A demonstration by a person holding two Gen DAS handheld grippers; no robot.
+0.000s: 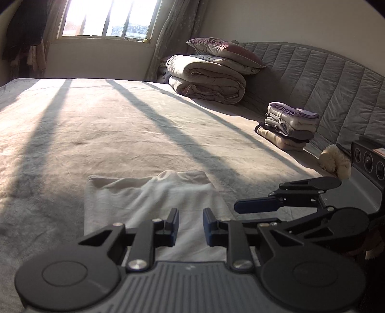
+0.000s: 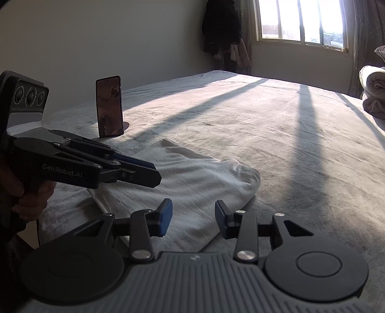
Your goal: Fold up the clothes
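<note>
White cloth, a soft folded garment [image 1: 154, 202] of matte knit with faint creases, lies flat as a rough rectangle on the near part of the bed [image 1: 108, 125], one rounded, puffy fold edge turned toward the middle of the mattress. The bed wears a pale, velvety plush cover with a short nap, crossed by long dark shadow bars from the window [image 1: 108, 18]. Over the garment hangs the left gripper [image 1: 190, 227], black hard plastic with silver rivets, a ribbed grey body and blue rubber-like pads; its jaws stand a modest gap apart and hold nothing. The right gripper [image 2: 193, 220], of the same build, sits above the garment's near corner with jaws parted somewhat wider, also empty. On the side of the left gripper, in the right wrist view, pale lettering reads "GenRobot.AI", and a hand [image 2: 31, 199] wraps its grip below a block with three round lenses. Farther off, a stack of folded clothes [image 1: 288, 125] in lilac, cream, grey and dark layers rests by the grey quilted headboard [image 1: 324, 79], whose padding is stitched in slanted channels. A thick rolled beige quilt [image 1: 207, 80] sits beyond it with a plump pillow [image 1: 223, 51] on top. A fluffy cream plush thing [image 1: 334, 161] lies near the headboard. A dark phone [image 2: 109, 107] stands upright on a small round stand at the bed's other edge.
</note>
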